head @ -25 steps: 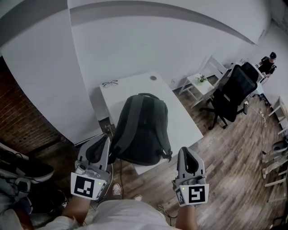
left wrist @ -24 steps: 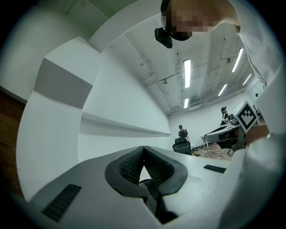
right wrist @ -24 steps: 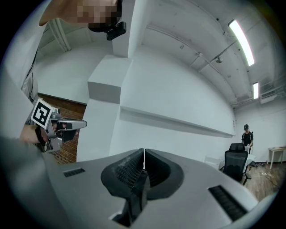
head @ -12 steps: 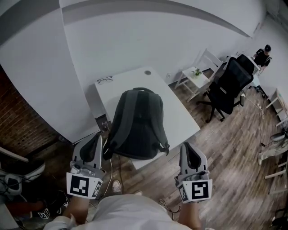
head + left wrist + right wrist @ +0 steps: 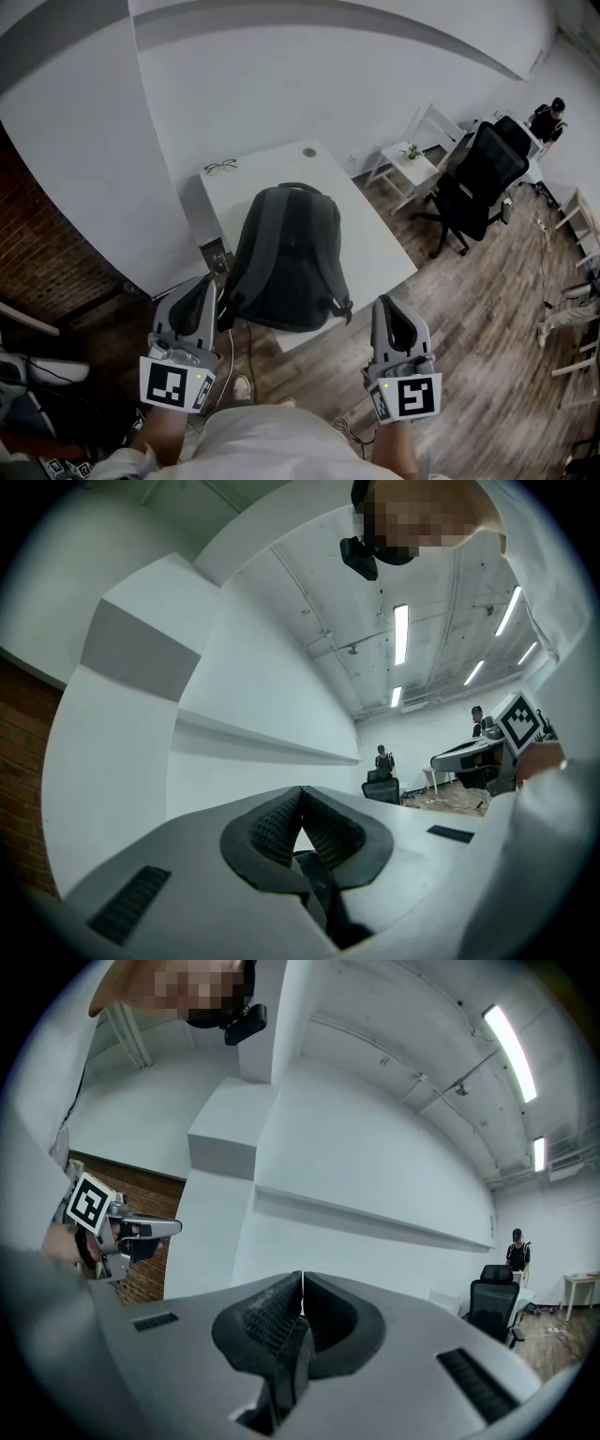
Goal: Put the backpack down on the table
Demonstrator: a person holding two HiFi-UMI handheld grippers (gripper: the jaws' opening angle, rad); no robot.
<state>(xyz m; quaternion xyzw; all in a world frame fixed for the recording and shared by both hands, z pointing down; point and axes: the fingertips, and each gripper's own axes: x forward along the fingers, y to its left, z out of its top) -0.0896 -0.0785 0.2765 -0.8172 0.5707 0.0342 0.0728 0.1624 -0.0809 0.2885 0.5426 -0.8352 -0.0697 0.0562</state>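
left gripper (image 5: 302, 808): jaws pressed together, ribbed pads meeting at the tip, nothing between them; it looks out at the white wall
right gripper (image 5: 302, 1288): jaws together as well, pads flush, nothing clamped
hands: each holds its gripper low and close to the person's body, marker cubes facing up, the two well apart from each other
backpack (image 5: 286, 258): dark grey, lying flat on the table ahead of both grippers, in the gap between them and closer to the left one; its top handle points away from them, and its bottom end is at the table edge nearest them
grip on backpack: no pad is on it; its lower left corner sits just beside the left gripper's tip in the head view
table (image 5: 380, 248): white, ahead of the grippers, its near corner reaching toward the right gripper
glasses (image 5: 221, 167): on the table's far left part, beyond the backpack from the left gripper
round mark (image 5: 309, 152): small and grey, at the table's far edge; what it is cannot be told
office chair (image 5: 478, 183): black, far ahead and to the right of the right gripper
floor (image 5: 469, 356): wood planks, under and to the right of the right gripper
brick wall (image 5: 47, 253): to the left of the left gripper
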